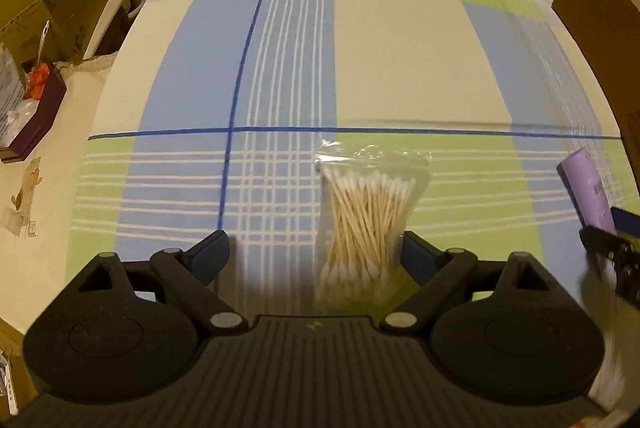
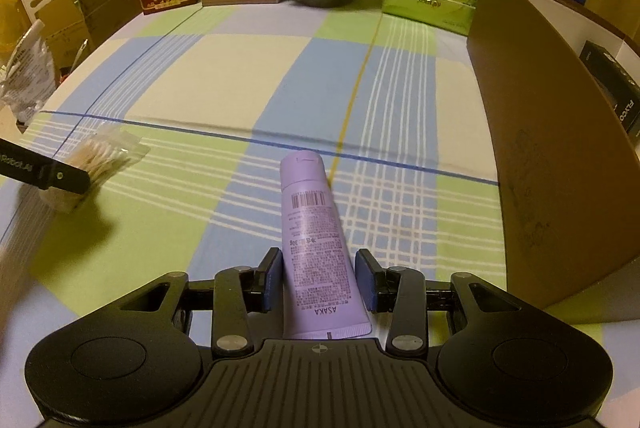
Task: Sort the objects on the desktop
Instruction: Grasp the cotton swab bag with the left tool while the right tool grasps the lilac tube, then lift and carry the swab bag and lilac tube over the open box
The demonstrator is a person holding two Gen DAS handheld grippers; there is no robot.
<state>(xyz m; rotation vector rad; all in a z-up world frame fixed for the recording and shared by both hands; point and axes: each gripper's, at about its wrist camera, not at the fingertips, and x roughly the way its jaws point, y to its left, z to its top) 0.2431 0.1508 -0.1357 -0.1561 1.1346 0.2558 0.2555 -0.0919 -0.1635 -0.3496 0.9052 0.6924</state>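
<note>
Left gripper [image 1: 316, 256]: jaws spread wide, released, straddling the near end of a clear plastic bag of cotton swabs [image 1: 368, 224]; the bag lay off-centre, close against the right pad, with a clear gap to the left pad, so no grip yet. Right gripper [image 2: 320, 278]: jaws narrowed around the lower body of a lilac squeeze tube [image 2: 314, 248]; the left pad sat against the tube, the right pad showed a thin gap, so whether it was truly clamped could not be told. The tube lay flat, cap end pointing away from the gripper, crimped end towards it, near the front edge of the table, with the swab bag well apart towards its left edge. Judged step: both hands at the pick-up stage of sorting, one item each. Next move would call for centring the left jaws over the bag before closing, since the crinkly film is slippery and the wooden-stemmed swabs inside can shift. The tube is smooth, soft-walled and tapered, so likely to squirm under firm pressure. Checked tablecloth [image 2: 248, 75] was flat, matte. A brown cardboard panel [image 2: 552, 131] stood upright at the right edge.
</note>
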